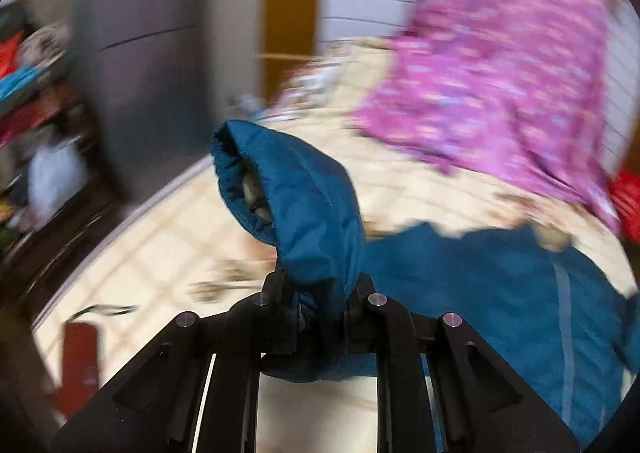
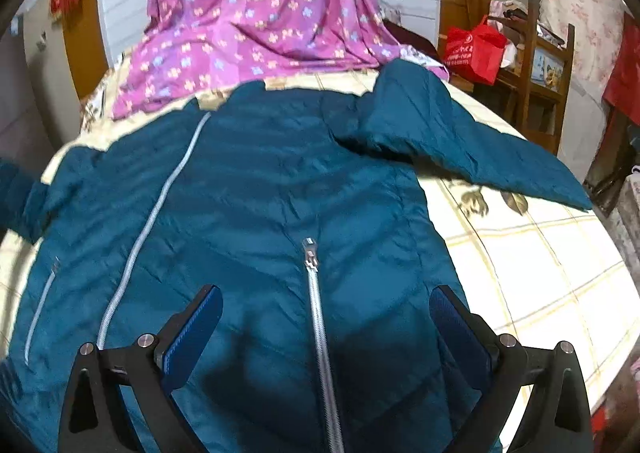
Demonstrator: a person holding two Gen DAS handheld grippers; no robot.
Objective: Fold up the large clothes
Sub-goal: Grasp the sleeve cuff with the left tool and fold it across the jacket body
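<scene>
A large teal padded jacket [image 2: 256, 189] lies spread on a cream checked bed cover [image 2: 532, 253], front up, with pale zippers [image 2: 320, 333]. One sleeve [image 2: 460, 141] stretches to the right. In the left wrist view my left gripper [image 1: 320, 305] is shut on the other sleeve's cuff [image 1: 296, 193], lifted off the bed, with the rest of the jacket [image 1: 500, 293] lying to the right. That view is blurred. My right gripper [image 2: 326, 317] hovers open just above the jacket's lower front, its blue pads [image 2: 196, 333] either side of the centre zipper.
A purple patterned sheet [image 2: 260, 13] is draped at the head of the bed. A red bag [image 2: 476, 49] and wooden shelving [image 2: 548, 65] stand at the right. In the left wrist view a grey cabinet [image 1: 140, 53] and cluttered shelves [image 1: 36, 113] border the bed.
</scene>
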